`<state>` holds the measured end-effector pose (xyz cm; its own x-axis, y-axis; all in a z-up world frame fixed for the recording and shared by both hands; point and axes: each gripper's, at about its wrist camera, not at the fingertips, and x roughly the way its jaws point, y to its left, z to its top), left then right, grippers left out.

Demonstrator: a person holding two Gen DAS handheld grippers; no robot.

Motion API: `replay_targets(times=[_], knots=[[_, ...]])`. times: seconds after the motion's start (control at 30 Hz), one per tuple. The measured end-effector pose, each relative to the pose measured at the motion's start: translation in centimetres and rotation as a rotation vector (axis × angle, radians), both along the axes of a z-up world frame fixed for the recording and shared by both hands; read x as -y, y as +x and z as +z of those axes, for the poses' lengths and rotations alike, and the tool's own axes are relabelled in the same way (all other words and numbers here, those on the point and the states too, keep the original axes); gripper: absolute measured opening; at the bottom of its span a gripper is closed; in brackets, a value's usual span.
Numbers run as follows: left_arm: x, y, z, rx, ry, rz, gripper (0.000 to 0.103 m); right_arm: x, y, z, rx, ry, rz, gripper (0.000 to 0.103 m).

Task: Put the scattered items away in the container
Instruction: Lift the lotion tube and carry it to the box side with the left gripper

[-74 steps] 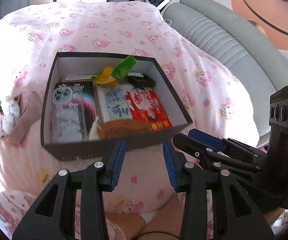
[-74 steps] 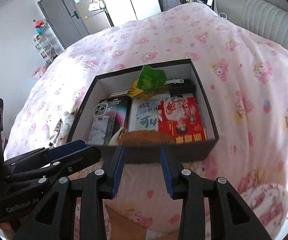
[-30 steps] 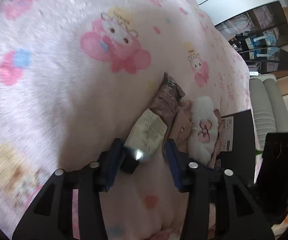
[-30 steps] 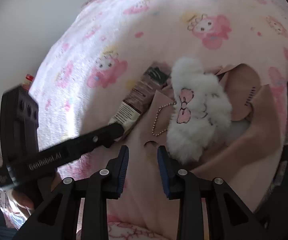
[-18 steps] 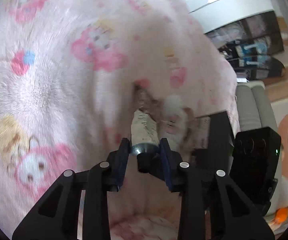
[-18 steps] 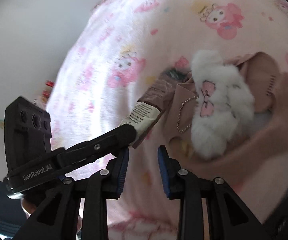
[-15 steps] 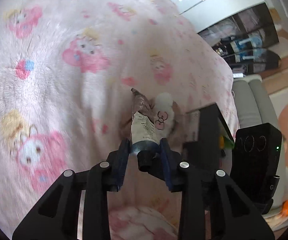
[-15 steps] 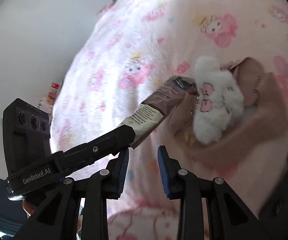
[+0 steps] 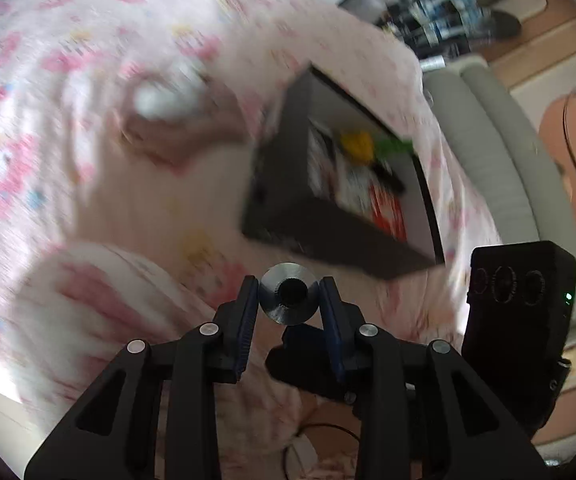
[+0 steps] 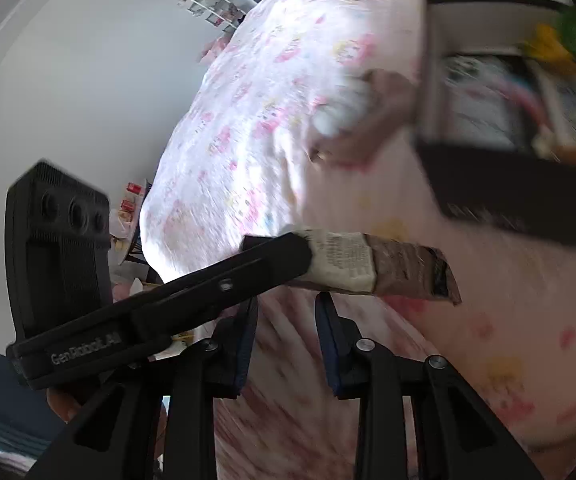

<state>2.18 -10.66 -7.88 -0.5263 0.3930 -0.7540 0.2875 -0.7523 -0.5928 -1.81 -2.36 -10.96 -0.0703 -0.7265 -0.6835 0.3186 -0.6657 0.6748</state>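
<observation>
left gripper [image 9: 288, 300]: clenched on the tube [image 10: 371, 270], pads pressing its shoulder on both sides; seen end-on from the left wrist, the round silver shoulder and dark cap face the camera
tube: off the blanket [image 9: 88, 80], in the air short of the box [image 9: 327, 236], its crimped brown end pointing toward the box in the right wrist view
right gripper [image 10: 286, 328]: jaws partly apart, nothing between them, only blanket beyond; it sits just under the tube, on the near side of the box
box: dark, open-topped, resting on the blanket; blurred packets and cards inside, with something yellow and something green at its far end
pouch [image 9: 176, 136]: brownish, with a white fluffy piece on it, lying on the blanket just left of the box
sofa [image 9: 487, 136]: grey, beyond the box on the right
</observation>
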Motion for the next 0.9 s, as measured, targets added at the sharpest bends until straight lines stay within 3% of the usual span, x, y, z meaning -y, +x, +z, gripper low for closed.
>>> replay_targets(times=[0.1,0.2,0.4,0.63,0.9], knots=[[-1.8,-0.5,-1.2,0.033,0.038,-0.032,0.031,-3.1,1.0,-0.8,0.028,-0.004,-0.053,0.027],[-2.3,-0.7,-0.9,0.035,-0.004,-0.037,0.031,-4.9,1.2,-0.6,0.005,0.023,-0.092,0.027],[-1.3,-1.0,-0.4,0.034,-0.025,-0.021,0.031,-4.1,0.2,-0.2,-0.039,0.031,-0.091,0.027],[-2.6,-1.7,-2.3,0.058,-0.006,-0.054,0.031,-5.0,-0.1,-1.9,-0.007,0.050,-0.107,0.027],[-8.2,-4.4,-1.5,-0.005,-0.125,-0.151,0.034,-11.8,0.4,-5.2,0.048,0.141,-0.263,0.027]])
